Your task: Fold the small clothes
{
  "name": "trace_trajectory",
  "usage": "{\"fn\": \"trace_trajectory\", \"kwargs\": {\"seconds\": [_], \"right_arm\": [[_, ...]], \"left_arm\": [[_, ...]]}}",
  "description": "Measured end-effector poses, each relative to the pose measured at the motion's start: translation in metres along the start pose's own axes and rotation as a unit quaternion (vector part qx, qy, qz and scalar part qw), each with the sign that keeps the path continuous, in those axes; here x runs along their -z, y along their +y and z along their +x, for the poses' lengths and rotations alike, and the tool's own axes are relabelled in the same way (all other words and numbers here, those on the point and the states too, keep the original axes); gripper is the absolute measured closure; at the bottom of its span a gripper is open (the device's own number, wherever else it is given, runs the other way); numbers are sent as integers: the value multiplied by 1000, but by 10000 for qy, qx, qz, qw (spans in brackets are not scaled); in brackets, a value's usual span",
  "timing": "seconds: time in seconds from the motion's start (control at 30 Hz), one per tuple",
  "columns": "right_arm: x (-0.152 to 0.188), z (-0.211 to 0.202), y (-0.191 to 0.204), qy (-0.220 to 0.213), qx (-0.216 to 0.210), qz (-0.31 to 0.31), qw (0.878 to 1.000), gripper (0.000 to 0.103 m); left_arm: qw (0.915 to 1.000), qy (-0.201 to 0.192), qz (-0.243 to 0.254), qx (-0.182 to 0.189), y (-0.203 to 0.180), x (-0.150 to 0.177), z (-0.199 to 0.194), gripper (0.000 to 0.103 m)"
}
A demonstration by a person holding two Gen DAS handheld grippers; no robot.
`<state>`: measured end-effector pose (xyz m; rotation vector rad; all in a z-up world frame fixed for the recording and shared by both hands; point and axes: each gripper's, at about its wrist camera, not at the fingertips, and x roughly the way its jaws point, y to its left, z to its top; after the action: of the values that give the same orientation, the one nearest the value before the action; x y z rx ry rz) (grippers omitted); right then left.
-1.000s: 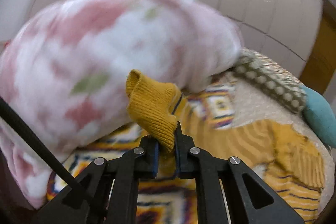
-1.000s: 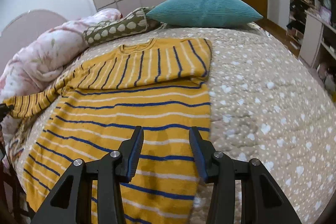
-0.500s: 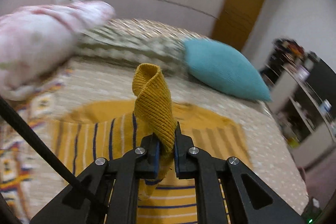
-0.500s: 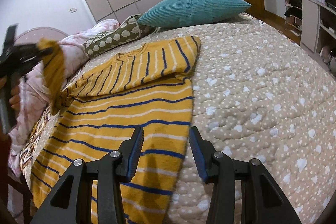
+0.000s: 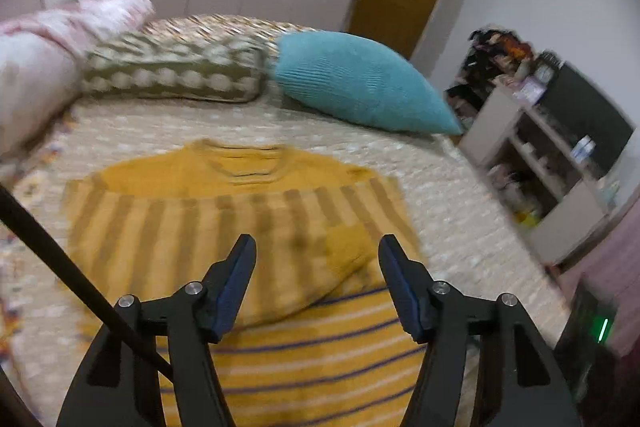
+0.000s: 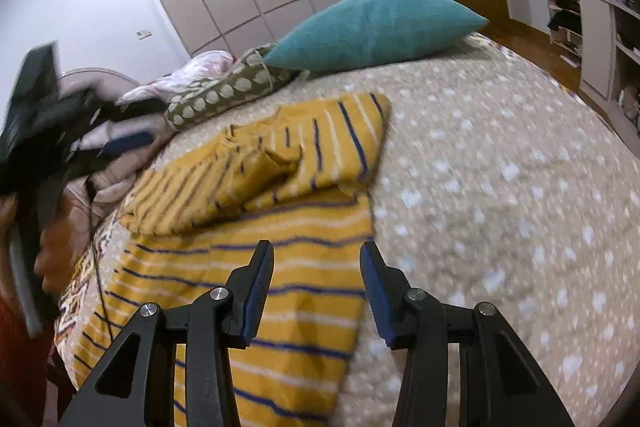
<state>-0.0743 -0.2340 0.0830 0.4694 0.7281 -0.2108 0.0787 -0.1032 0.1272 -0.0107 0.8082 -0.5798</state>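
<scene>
A yellow sweater with blue and white stripes lies flat on the bed; it also shows in the right wrist view. Its left sleeve is folded across the chest, cuff lying near the middle. My left gripper is open and empty, above the sweater's middle; it also appears blurred at the left edge of the right wrist view. My right gripper is open and empty, hovering over the sweater's right side near its edge.
A teal pillow and a green dotted pillow lie at the head of the bed. A pink floral duvet is bunched at the left. The beige dotted bedspread extends right. White shelves stand beside the bed.
My left gripper carried the sleeve cuff across over the sweater's chest and opened, letting it go. The sleeve now lies folded on the body. My right gripper stayed open, shifting slightly.
</scene>
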Motion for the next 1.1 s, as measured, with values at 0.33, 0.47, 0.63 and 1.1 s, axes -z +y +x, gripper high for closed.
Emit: {"fn": "trace_trajectory", "kwargs": {"seconds": [0.33,0.47,0.63,1.1], "right_arm": [[-55,79,24,482,-401,342,9974,54],[-65,127,32,997,-166,445,9939,55],[-71,145,44,1224,-10,174,9923,98],[-59,34,19,586,854,-172,9945,86]], "left_arm": [[9802,-437,32,-1932,81,88,-77,31],[9743,-437,-42,-2210,93,117,-93,31],[9730,-528,-319,-2222,104,131,-111,31],[9789,-658,-523,-1862,101,149,-152,30]]}}
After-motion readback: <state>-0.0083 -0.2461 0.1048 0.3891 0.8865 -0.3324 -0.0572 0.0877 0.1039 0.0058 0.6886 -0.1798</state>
